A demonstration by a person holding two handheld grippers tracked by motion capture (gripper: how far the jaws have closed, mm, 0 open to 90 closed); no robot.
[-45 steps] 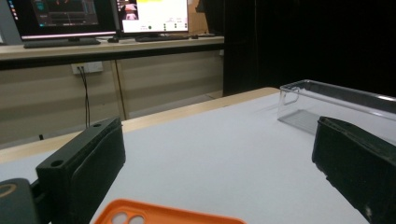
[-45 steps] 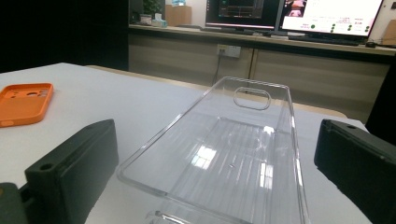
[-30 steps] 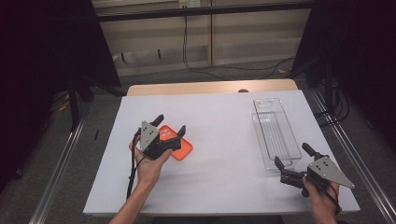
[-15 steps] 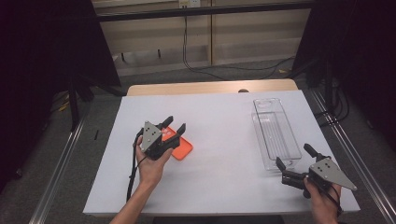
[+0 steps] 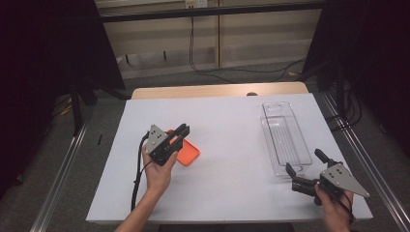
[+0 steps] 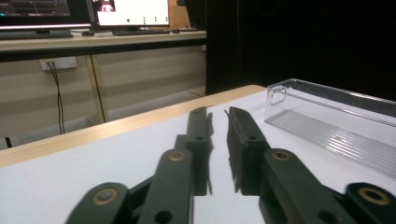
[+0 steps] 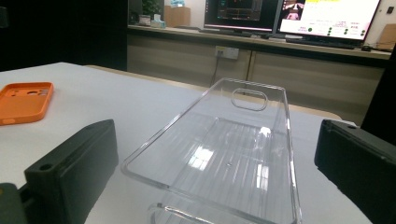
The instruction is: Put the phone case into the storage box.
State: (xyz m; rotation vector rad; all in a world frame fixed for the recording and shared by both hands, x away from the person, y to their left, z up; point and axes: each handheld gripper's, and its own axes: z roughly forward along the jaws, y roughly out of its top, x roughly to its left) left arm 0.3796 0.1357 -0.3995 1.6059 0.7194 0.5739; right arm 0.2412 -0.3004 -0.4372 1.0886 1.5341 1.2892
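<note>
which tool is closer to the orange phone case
Left. The left tool hangs directly over the orange phone case, its jaws just closing with nothing between them. The right tool sits far across the table by the clear tray.

one orange phone case (image 5: pixel 186 152), one clear plastic tray (image 5: pixel 285 140), two tools

Flat orange plastic phone case (image 5: pixel 187 153): left part hidden under left tool (image 5: pixel 180 133). In the right gripper view, clear plastic oblong tray (image 7: pixel 224 154) cut off at 6 o'clock edge; case cut at 9 o'clock.
</note>
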